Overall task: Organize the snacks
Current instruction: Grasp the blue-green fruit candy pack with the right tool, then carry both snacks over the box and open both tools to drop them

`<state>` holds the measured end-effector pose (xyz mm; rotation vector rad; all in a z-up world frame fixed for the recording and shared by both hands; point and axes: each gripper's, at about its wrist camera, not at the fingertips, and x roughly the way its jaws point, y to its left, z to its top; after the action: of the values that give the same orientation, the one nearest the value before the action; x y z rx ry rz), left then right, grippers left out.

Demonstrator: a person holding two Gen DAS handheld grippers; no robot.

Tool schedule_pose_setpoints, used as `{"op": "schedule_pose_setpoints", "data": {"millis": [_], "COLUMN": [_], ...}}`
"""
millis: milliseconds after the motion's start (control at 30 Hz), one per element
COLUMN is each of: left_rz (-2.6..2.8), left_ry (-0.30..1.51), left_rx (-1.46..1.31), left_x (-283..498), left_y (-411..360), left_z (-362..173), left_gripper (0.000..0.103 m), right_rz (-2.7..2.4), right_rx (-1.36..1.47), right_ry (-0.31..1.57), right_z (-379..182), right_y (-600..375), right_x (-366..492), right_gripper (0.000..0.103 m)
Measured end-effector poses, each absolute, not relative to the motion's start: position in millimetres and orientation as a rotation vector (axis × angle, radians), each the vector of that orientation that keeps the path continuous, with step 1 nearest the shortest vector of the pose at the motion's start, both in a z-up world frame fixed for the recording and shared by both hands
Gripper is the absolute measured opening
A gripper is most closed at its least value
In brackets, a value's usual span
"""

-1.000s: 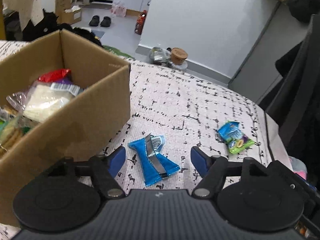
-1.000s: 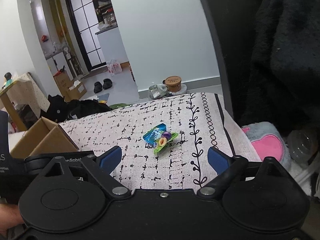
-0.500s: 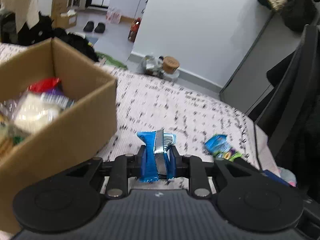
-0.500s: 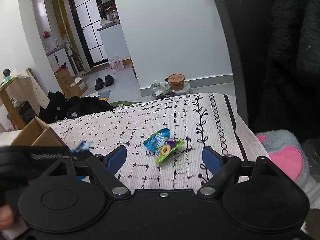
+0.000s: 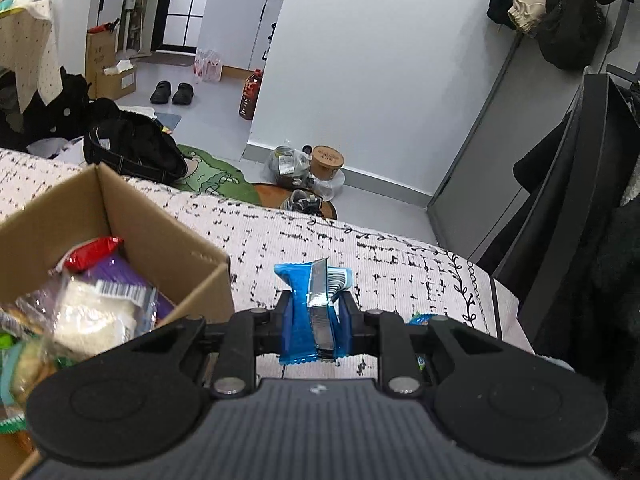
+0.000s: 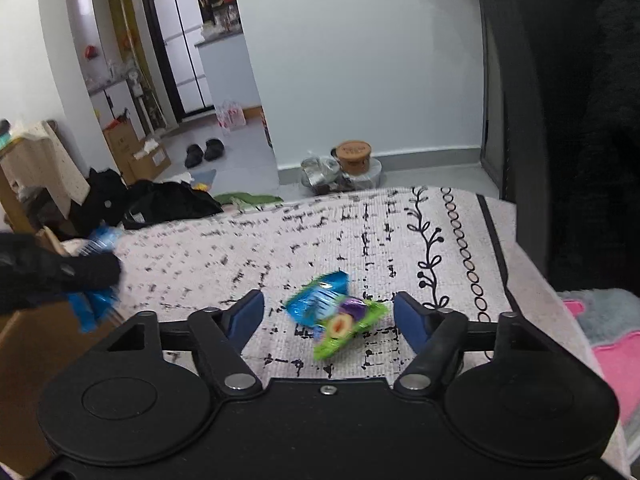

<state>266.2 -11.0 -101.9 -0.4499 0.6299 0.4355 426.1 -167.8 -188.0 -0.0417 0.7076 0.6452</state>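
My left gripper [image 5: 314, 320] is shut on a blue snack packet [image 5: 310, 300] with a silver seam and holds it above the patterned cloth, just right of the open cardboard box [image 5: 160, 236]. The box holds several snack packs. In the right wrist view the left gripper [image 6: 60, 276] and its blue packet [image 6: 90, 308] show blurred at the left. My right gripper [image 6: 328, 314] is open, its fingers on either side of a blue and green snack packet [image 6: 336, 314] lying on the cloth.
The white cloth with black marks [image 5: 380, 256] covers the table, whose far edge drops to the floor. A black chair with dark clothes [image 5: 580, 220] stands at the right. A pink and grey soft item [image 6: 608, 328] lies at the right edge.
My left gripper shut on the blue packet and lifted it off the cloth. My right gripper moved forward so the blue and green packet now lies between its open fingers.
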Motion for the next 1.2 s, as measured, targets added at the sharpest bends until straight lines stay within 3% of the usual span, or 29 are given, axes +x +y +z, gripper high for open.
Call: {"op": "schedule_pose_setpoints", "data": {"millis": [67,167,1200], "left_rz": [0.434,0.433,0.459], "left_ry": [0.625,0.619,0.577], "left_rx": [-0.441,-0.435,-0.462], "left_x": [266.9,265.1,201.1], "left_y": [-9.6,-7.3,48.2], "left_z": [-98.2,-95.2,-42.8], "left_gripper": [0.022,0.022,0.022], "right_rz": [0.619,0.610,0.796], "right_rx": [-0.062,-0.072,0.106], "right_ry": [0.731,0.722,0.597], "right_z": [-194.4,-193.4,-119.9], "right_y": [-164.3,-164.7,-146.6], "right_x": [429.0,423.3,373.0], "right_gripper": [0.039,0.035,0.032]}}
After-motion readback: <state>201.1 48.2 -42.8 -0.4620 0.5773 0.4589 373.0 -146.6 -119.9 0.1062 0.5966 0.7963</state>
